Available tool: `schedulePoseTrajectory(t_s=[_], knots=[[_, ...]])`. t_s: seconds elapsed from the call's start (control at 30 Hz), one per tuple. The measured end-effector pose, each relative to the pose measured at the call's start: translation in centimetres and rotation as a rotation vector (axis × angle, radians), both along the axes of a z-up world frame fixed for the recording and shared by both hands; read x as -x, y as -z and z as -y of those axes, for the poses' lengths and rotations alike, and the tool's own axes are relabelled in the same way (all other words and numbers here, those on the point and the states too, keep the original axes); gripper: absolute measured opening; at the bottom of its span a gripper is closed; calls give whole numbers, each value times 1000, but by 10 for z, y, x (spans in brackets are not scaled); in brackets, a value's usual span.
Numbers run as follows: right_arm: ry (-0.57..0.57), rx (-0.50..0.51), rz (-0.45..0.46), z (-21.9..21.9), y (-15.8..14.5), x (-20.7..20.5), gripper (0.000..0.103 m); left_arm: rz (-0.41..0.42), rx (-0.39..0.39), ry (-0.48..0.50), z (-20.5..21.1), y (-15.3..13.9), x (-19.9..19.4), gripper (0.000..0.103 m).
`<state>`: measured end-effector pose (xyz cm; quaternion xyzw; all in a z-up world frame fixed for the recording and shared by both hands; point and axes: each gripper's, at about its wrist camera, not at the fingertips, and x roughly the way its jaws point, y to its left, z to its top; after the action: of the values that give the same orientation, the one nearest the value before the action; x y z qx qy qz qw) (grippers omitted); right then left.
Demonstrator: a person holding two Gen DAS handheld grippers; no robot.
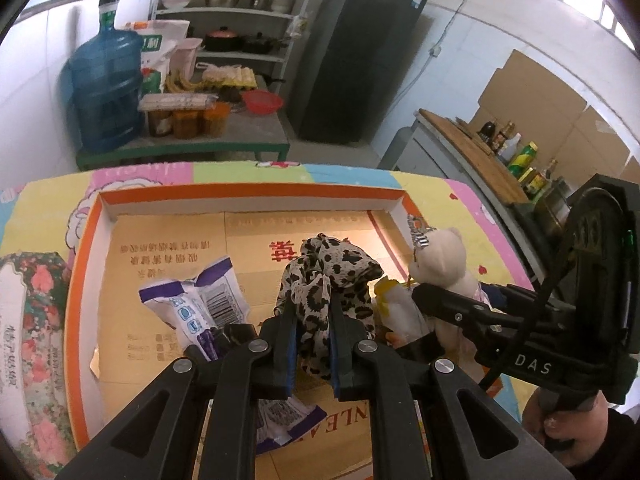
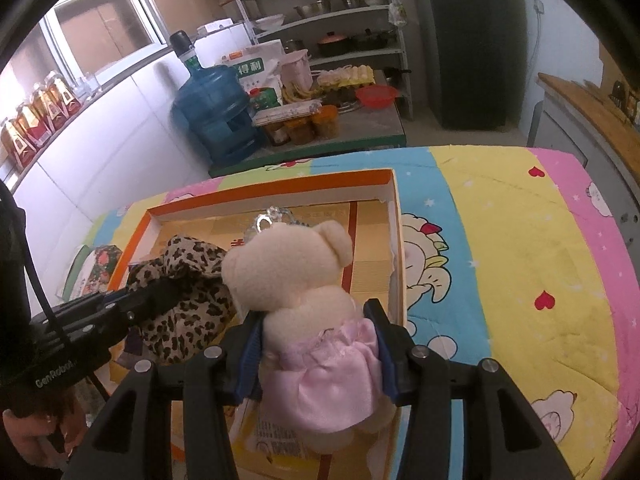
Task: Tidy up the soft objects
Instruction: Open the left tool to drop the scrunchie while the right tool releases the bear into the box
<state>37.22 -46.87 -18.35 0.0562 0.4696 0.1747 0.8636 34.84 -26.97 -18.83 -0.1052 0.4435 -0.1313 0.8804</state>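
Note:
My left gripper (image 1: 313,312) is shut on a leopard-print cloth (image 1: 328,276) and holds it over the orange-rimmed cardboard box (image 1: 248,194). My right gripper (image 2: 316,320) is shut on a cream teddy bear in a pink dress (image 2: 304,280), held over the box's right part (image 2: 396,216). The bear (image 1: 444,264) and the right gripper show at the right of the left wrist view. The cloth (image 2: 188,280) and the left gripper show at the left of the right wrist view. A purple and white plastic pack (image 1: 200,300) lies in the box.
The box sits on a colourful cartoon-print sheet (image 2: 520,260). A floral tin (image 1: 28,340) lies left of the box. A yellow and white packet (image 1: 390,300) lies in the box by the bear. Behind are a blue water jug (image 1: 106,88), shelves and a dark fridge (image 1: 356,52).

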Motion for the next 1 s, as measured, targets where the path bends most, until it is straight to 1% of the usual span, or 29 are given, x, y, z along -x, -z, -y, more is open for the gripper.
schedulePoseTrajectory(t_s=[0.03, 0.1, 0.17, 0.2, 0.23, 0.27, 0.3, 0.33, 0.37, 0.47, 0.53, 0.8, 1.0], knots=[[4, 7, -1, -1, 1, -2, 50, -9, 2, 0, 0, 2, -2, 12], [11, 16, 3, -5, 2, -3, 50, -31, 2, 5, 0, 6, -5, 15], [0, 9, 11, -6, 2, -3, 52, -42, -1, 2, 0, 8, -8, 23], [-8, 5, 14, -7, 2, -3, 53, -45, -7, -1, -1, 8, -9, 25], [-14, 3, 16, -7, 2, -3, 54, -44, -11, -4, -1, 8, -9, 31], [-16, 1, 18, -7, 2, -3, 55, -40, -14, -6, -1, 8, -8, 39], [-15, -5, 17, -7, 2, -3, 58, -35, -18, -8, -2, 8, -7, 44], [-11, -16, 16, -5, 2, -3, 62, -29, -21, -9, -2, 7, -6, 53], [-6, -28, 16, -4, 1, -3, 64, -22, -22, -9, -3, 6, -5, 57], [5, -40, 23, 0, -3, 0, 66, 0, -18, -19, -6, 1, -1, 62], [9, -40, 30, 1, -6, 1, 66, 8, -20, -19, -6, -2, 0, 64], [24, -60, 53, 4, -23, 11, 66, 65, -34, -13, -11, -23, 13, 64], [31, -74, 73, 2, -35, 22, 66, 88, -35, -6, -16, -34, 23, 64]])
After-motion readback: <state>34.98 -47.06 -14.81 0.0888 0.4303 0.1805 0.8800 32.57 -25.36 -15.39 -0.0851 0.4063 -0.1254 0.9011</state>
